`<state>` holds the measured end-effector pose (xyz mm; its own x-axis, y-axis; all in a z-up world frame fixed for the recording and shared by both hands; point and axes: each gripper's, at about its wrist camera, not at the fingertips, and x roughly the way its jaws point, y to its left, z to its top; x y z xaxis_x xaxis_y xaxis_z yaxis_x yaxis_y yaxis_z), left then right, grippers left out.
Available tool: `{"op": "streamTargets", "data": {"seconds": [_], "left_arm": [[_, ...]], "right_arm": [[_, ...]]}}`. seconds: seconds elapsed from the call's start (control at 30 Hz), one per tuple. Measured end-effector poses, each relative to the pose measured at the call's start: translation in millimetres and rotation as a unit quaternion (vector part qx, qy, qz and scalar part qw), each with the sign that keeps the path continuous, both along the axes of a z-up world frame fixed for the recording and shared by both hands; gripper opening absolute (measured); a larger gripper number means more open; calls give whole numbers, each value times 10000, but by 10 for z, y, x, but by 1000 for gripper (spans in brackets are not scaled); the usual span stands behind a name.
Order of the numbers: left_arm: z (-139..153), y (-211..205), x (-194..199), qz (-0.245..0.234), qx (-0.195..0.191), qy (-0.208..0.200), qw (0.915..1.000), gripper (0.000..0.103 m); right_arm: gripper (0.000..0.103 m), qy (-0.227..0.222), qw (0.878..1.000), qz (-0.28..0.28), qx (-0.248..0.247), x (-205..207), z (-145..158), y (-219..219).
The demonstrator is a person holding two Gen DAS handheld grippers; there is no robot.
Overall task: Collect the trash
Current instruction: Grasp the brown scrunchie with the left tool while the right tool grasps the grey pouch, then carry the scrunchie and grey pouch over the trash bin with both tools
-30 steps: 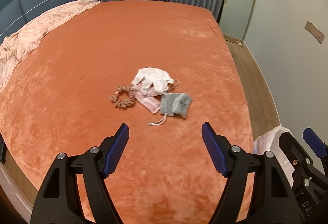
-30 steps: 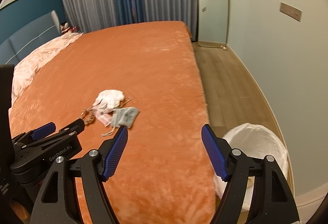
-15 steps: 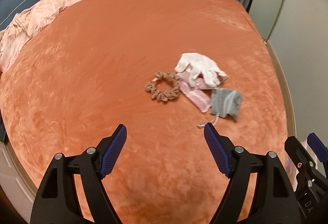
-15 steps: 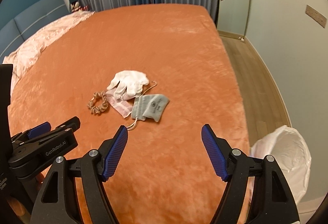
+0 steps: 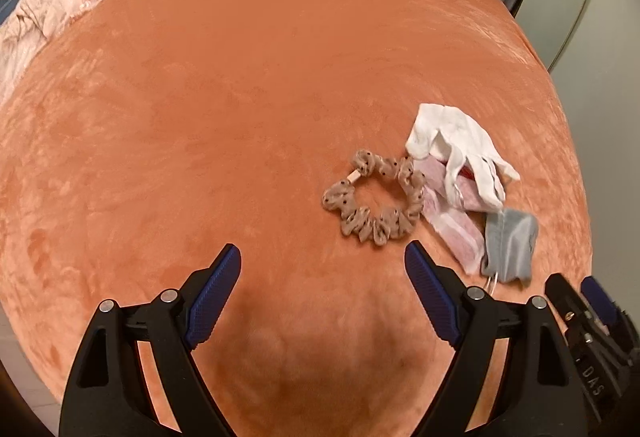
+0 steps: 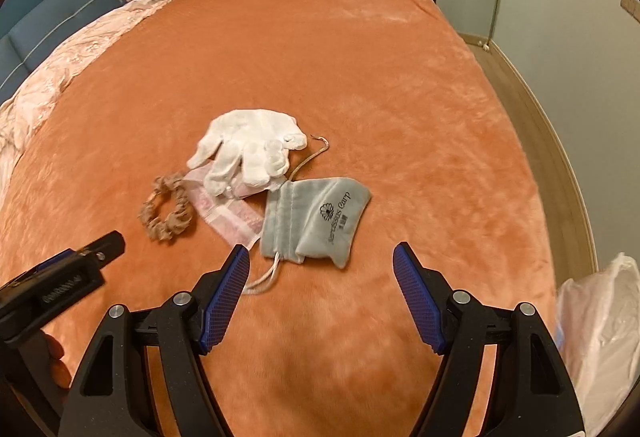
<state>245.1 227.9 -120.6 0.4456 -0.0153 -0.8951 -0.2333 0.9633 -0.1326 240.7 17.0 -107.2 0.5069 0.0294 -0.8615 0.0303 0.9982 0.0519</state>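
Both grippers have dropped toward the orange bed [image 6: 360, 57], left gripper [image 5: 322, 291] just widened and empty, right gripper [image 6: 321, 277] wide, empty, below the grey pouch [image 6: 316, 221] whose long axis runs 8-to-2 o'clock.

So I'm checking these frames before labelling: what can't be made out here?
- Pink wrapper: partly hidden under the white glove in both views.
- Red bit under the glove, left wrist view: mostly covered, unidentifiable.
- White bag, right wrist view: cut by the edge, contents unseen.
- Grey pouch: print unseen in the left wrist view.
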Motion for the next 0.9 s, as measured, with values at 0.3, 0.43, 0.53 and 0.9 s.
{"op": "streamTargets", "data": {"seconds": [0.3, 0.43, 0.53, 0.9], "left_arm": [[-440, 100, 443, 267, -497, 355, 9978, 59], [-455, 68, 512, 140, -393, 234, 9989, 34], [-485, 96, 546, 65, -392, 295, 9988, 14], [-14, -99, 270, -115, -225, -45, 9997, 8]], "right_arm": [[50, 394, 9990, -173, 119, 260, -413, -67], [34, 598, 9978, -151, 230, 320, -571, -56], [26, 561, 9982, -130, 168, 311, -612, -16], [6, 296, 9988, 222, 305, 29, -167, 79]]}}
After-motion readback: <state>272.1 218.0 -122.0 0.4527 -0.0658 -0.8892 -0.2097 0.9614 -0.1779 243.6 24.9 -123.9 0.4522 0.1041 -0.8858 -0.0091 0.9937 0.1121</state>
